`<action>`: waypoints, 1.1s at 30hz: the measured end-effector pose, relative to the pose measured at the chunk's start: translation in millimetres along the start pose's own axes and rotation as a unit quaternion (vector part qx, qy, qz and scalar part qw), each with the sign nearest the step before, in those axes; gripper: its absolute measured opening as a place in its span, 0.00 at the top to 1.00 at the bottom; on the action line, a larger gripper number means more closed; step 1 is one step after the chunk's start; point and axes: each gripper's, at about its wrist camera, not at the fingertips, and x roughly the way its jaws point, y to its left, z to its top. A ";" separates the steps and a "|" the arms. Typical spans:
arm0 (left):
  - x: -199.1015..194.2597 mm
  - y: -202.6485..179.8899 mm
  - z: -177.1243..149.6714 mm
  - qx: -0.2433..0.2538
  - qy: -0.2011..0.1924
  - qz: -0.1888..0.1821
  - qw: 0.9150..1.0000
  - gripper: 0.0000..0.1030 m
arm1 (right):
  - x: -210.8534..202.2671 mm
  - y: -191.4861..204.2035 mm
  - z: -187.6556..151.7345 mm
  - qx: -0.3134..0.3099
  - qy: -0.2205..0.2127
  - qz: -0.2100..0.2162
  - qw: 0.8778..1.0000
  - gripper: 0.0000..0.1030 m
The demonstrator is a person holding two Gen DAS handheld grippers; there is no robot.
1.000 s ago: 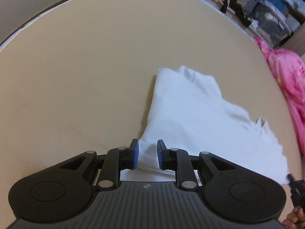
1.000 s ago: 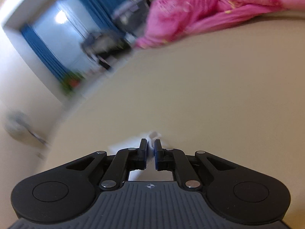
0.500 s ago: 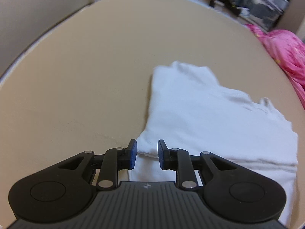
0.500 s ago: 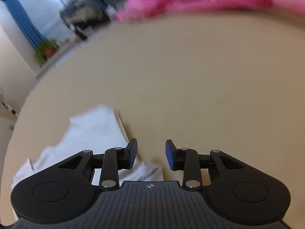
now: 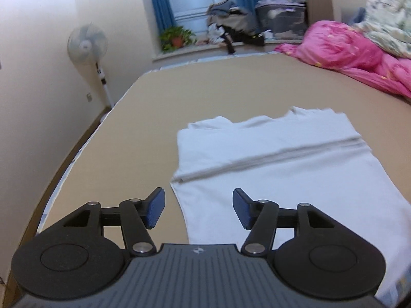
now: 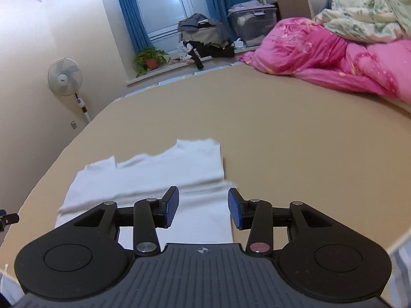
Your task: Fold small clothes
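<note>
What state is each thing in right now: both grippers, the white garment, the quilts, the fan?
left gripper: open, holding nothing, above the garment's near left edge.
right gripper: open, holding nothing, above the garment's near right part.
white garment: folded over, flat on the bed, one fold edge across it.
pink quilt: bunched up at the far right.
floral quilt: heaped on the pink one.
fan: upright; spinning or not, cannot tell.
</note>
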 end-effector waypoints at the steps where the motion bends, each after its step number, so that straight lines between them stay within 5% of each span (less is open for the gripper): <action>1: -1.7 -3.3 -9.4 0.001 0.004 -0.003 1.000 0.38 | -3.3 -2.2 -7.5 0.005 0.004 -0.004 1.000 0.57; 5: -20.4 -8.9 -30.5 0.020 0.025 -0.010 0.999 0.38 | -17.2 -9.5 -42.1 0.000 0.020 -0.022 1.000 0.57; 11: -55.6 20.0 -39.4 -0.006 -0.017 -0.030 0.999 0.41 | -38.1 -17.2 -56.6 0.028 0.041 -0.016 0.999 0.57; 14: -44.6 36.7 -55.1 -0.082 0.015 -0.064 0.995 0.55 | -49.5 -19.5 -46.3 0.051 0.012 0.008 0.999 0.57; 17: -21.4 41.0 -81.2 -0.110 0.055 -0.073 0.990 0.58 | -42.9 -28.4 -59.5 0.056 0.008 0.005 0.998 0.57; 20: 4.5 46.9 -98.6 -0.134 0.115 -0.067 0.982 0.60 | -18.3 -42.4 -82.7 0.065 0.087 -0.033 0.994 0.57; 23: 21.5 64.3 -103.8 -0.194 0.143 -0.086 0.967 0.60 | -14.3 -50.8 -81.3 0.091 0.091 -0.016 0.992 0.58; 28: 44.5 67.4 -113.9 -0.212 0.204 -0.077 0.953 0.60 | 3.7 -59.1 -104.6 0.073 0.144 -0.046 0.986 0.58; 33: 47.1 61.5 -121.6 -0.194 0.227 -0.071 0.952 0.60 | 13.1 -73.9 -110.2 0.103 0.184 -0.063 0.975 0.57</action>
